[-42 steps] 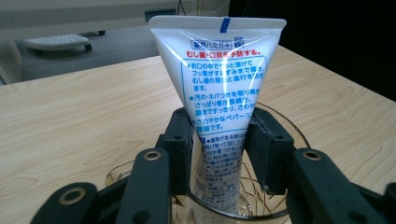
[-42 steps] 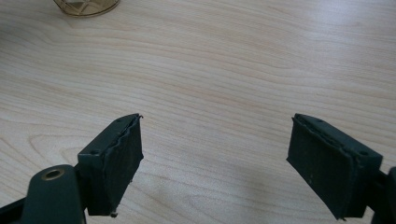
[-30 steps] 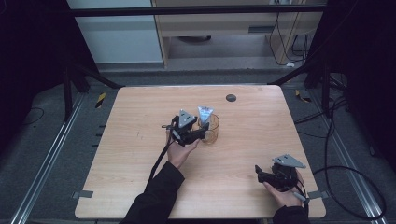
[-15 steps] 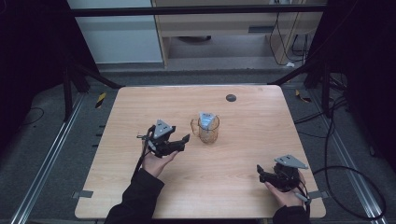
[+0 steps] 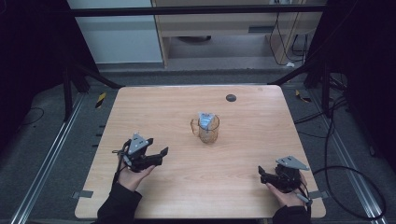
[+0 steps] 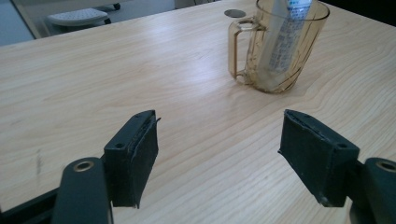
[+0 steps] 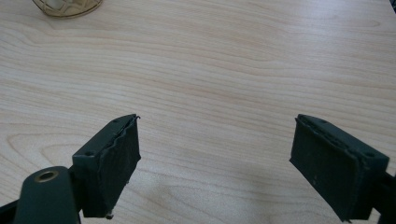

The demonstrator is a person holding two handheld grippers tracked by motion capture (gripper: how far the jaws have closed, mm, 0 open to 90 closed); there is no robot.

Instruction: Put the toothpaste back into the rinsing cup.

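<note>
Withdrawal step judged in hand. Left gripper (image 5: 164,151) near left on table (image 5: 154,112), jaws spread and just been opening, nothing between. Mug (image 5: 208,129) standing mid-table, upright, tube (image 5: 205,119) inside. Right gripper (image 5: 261,174) near right, jaws spread, empty. Next move judged: parking left gripper clear of mug. Count: two grippers, one mug, one tube.

Evenly lit from overhead on the surface (image 5: 196,186), dark surround at 9 and 3 o'clock; soft shadows below each tool; slightly grainy high view; glare toward 12 o'clock in the left gripper view
</note>
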